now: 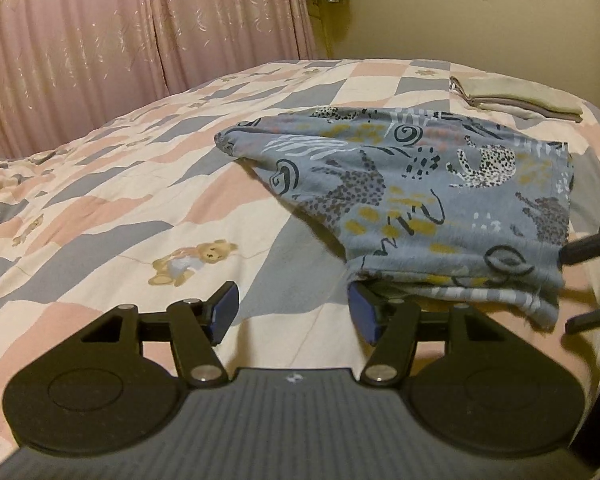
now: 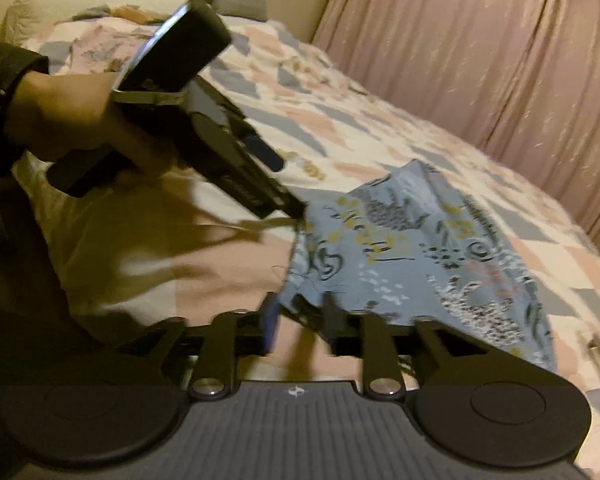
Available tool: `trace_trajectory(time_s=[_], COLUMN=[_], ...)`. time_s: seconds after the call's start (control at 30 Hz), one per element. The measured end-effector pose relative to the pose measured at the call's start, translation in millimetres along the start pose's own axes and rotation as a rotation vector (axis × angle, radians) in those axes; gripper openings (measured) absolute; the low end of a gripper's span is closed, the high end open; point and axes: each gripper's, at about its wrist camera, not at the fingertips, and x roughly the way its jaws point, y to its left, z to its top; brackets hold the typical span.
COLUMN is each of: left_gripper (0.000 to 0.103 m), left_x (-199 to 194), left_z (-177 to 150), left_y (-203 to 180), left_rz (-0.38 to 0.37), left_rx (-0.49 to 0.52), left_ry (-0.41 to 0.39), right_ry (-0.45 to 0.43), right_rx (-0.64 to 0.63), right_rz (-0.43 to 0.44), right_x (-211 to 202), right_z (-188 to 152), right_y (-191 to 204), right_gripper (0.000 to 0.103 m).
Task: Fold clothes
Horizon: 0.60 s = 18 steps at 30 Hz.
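Left tongs (image 1: 292, 314) wide, empty; right tongs (image 2: 300, 322), blurred, seemingly parted at garment (image 2: 420, 248).

A patchwork teddy-bear quilt (image 1: 140, 200) covers the bed; pink curtains (image 1: 100, 40) hang behind, beside a beige wall (image 1: 460, 20).

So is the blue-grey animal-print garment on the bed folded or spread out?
Folded: the blue-grey animal-print garment lies doubled, stacked layers showing along its near edge.

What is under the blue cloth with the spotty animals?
The blue cloth lies on the checked quilt, which shows all round it. It looks folded, with more of its own layers at the near edge. Anything else beneath is covered.
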Motion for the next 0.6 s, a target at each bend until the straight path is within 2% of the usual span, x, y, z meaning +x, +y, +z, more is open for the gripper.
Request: trace_trajectory(time_s=[0.13,0.23,0.3,0.4,0.47,0.53,0.6], left_gripper=[0.057,0.058,0.061,0.064,0.064,0.064,0.064], left_x=[-5.3,-12.5,-20.3,-32.4,-39.4,-42.8,-45.3], left_z=[-1.6,-2.7,-4.8,-10.6,-15.9,-21.9,-26.6], left_y=[-1.0,-4.6,-10.5,-24.0,-35.4,-49.2,-61.6], left_rz=[0.004,-0.007,-0.038,-0.086,-0.108,-0.121,-0.138], left_rx=[0.042,0.109,0.194,0.363,0.489,0.601,0.702], left_ry=[-0.011,-0.037,-0.076,-0.136,-0.167,-0.196,-0.228], right_ry=[-0.001,0.021,0.041,0.058,0.058,0.055,0.052], right_rx=[-0.058,-0.202,-0.309,-0.400,-0.407,-0.375,-0.345], right_rz=[-0.008,-0.044,-0.060,-0.068,-0.069,-0.066,-0.063], right_x=[4.0,12.6,18.5,26.0,28.4,28.7,29.0], right_z=[3.8,3.9,2.9,-1.2,-1.5,0.0,1.4], right_y=[2.6,13.6,21.6,27.4,27.2,24.5,22.0], right_gripper=[0.036,0.036,0.036,0.034,0.026,0.006,0.003])
